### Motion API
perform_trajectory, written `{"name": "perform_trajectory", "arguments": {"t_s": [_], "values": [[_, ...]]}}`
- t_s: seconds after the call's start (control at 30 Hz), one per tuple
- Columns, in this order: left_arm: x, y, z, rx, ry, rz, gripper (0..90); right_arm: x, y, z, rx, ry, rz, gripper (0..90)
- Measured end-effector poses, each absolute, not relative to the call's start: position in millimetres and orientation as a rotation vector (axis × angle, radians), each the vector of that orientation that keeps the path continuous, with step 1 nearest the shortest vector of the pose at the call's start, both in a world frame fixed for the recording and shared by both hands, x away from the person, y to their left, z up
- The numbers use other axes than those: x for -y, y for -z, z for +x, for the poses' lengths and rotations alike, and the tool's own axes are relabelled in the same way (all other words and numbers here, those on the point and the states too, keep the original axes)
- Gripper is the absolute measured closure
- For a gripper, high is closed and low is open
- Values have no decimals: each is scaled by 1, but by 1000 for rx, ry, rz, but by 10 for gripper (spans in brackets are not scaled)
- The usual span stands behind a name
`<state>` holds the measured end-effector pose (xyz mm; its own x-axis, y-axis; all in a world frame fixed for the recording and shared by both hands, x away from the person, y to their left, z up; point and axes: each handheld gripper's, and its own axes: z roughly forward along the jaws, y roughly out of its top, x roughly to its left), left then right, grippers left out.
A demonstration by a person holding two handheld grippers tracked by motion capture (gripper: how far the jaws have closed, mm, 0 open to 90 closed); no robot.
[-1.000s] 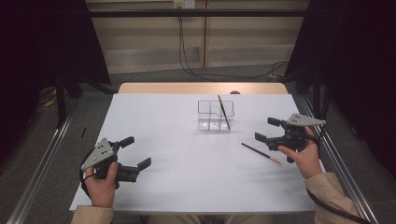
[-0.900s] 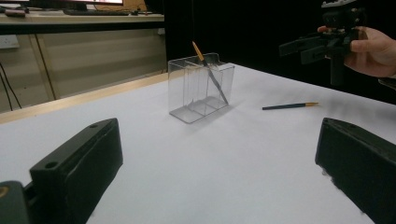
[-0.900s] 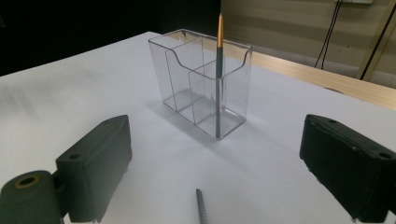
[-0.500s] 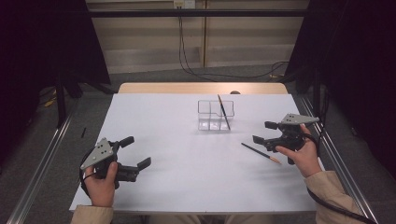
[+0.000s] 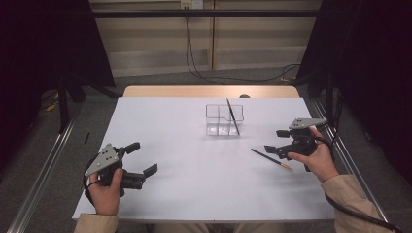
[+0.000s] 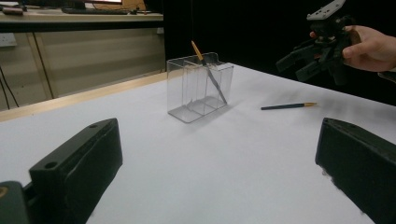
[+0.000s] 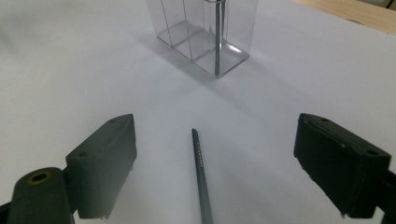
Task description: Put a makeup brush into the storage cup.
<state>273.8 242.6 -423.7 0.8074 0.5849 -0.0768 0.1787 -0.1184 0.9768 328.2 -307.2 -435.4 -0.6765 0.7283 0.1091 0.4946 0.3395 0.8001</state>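
Hovering right claw (image 5: pixel 276 141) — jaws wide, dark pencil (image 7: pixel 201 173) between them, untouched

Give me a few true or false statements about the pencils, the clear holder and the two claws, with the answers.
1. One pencil stands tilted inside the clear holder. True.
2. The right claw is clamped on the loose pencil. False: its jaws are open, the pencil lying on the table between them in the right gripper view.
3. The left claw is open and holds nothing. True.
4. The holder lies tipped on its side. False: it stands upright.
5. The loose pencil leans against the holder. False: it lies apart from it.
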Motion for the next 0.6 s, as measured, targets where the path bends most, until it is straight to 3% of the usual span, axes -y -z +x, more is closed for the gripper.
{"name": "perform_trajectory", "arguments": {"t_s": [0.6], "values": [[-243, 423, 273, -601, -388, 1678, 5, 311, 435, 308, -2203, -1437, 1079, 105]]}}
